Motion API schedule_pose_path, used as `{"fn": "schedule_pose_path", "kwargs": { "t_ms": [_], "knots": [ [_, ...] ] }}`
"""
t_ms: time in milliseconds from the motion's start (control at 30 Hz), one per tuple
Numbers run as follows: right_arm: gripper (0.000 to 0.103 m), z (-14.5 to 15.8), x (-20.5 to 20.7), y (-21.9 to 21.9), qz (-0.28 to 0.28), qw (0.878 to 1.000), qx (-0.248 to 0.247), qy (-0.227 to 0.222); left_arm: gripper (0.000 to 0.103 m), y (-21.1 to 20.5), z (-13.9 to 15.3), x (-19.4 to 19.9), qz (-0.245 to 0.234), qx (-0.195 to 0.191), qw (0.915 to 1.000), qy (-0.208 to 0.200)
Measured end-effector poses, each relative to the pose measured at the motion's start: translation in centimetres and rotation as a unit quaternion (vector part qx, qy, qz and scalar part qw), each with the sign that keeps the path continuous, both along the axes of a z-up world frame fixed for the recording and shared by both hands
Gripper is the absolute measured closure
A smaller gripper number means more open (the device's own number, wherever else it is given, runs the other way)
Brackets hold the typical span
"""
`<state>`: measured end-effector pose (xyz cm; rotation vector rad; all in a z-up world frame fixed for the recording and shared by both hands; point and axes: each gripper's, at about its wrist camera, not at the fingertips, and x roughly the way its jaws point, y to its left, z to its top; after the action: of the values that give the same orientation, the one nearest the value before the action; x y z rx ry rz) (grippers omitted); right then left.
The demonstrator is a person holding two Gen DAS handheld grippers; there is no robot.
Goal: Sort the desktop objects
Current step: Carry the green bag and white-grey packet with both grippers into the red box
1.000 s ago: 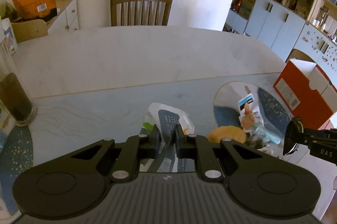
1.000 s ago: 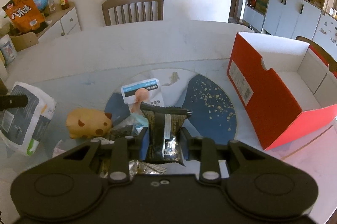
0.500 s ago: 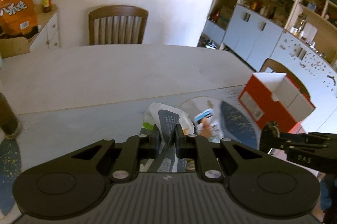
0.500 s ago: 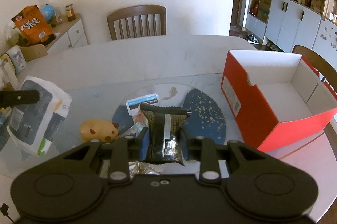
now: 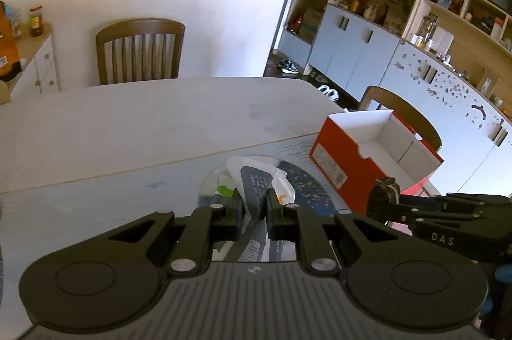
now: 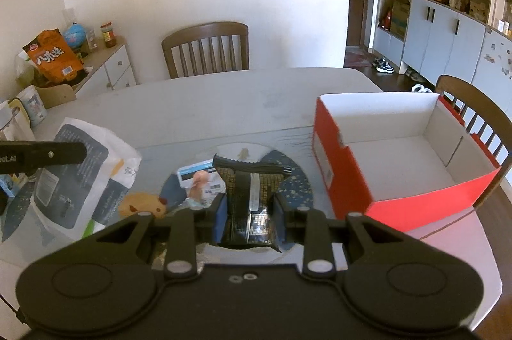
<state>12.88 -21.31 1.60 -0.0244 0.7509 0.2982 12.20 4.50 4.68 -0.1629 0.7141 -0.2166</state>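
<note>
1. Left gripper (image 5: pixel 252 205) has its jaws clamped tight on a white-and-grey plastic package (image 5: pixel 256 180), which hangs clear above the surface (image 5: pixel 128 122).
2. Over on the right, the right gripper (image 6: pixel 249 212) pinches a dark foil snack packet (image 6: pixel 248 189) between its jaws, its crimped top edge standing up.
3. The red shoebox (image 6: pixel 384 160) sits open on the surface's right side (white inside, nothing visible in it).
4. Down on the blue round placemat (image 6: pixel 288 180): a small white-and-blue packet (image 6: pixel 198 175) with a pinkish figure on it, and just left of it a tan animal-shaped toy (image 6: pixel 140 205).
5. A wooden chair (image 6: pixel 206 50) stands at the far edge; an orange snack bag (image 6: pixel 52 56) sits on the side cabinet.
</note>
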Motion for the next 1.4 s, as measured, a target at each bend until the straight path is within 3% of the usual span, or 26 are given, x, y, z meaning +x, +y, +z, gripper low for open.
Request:
{"fn": "schedule_pose_path", "kwargs": {
  "t_ms": [767,1400],
  "knots": [
    [0.074,0.4,5.5,-10.8,0.006,1.000,0.006,0.000,0.090,-13.2,1.8,6.5,-0.024,-0.021,0.9994,-0.016],
    [0.074,-0.7,10.7,-17.9,-0.006,1.000,-0.007,0.003,0.090,-23.0,1.3,14.1,-0.060,-0.026,0.9978,-0.010]
  ]
}}
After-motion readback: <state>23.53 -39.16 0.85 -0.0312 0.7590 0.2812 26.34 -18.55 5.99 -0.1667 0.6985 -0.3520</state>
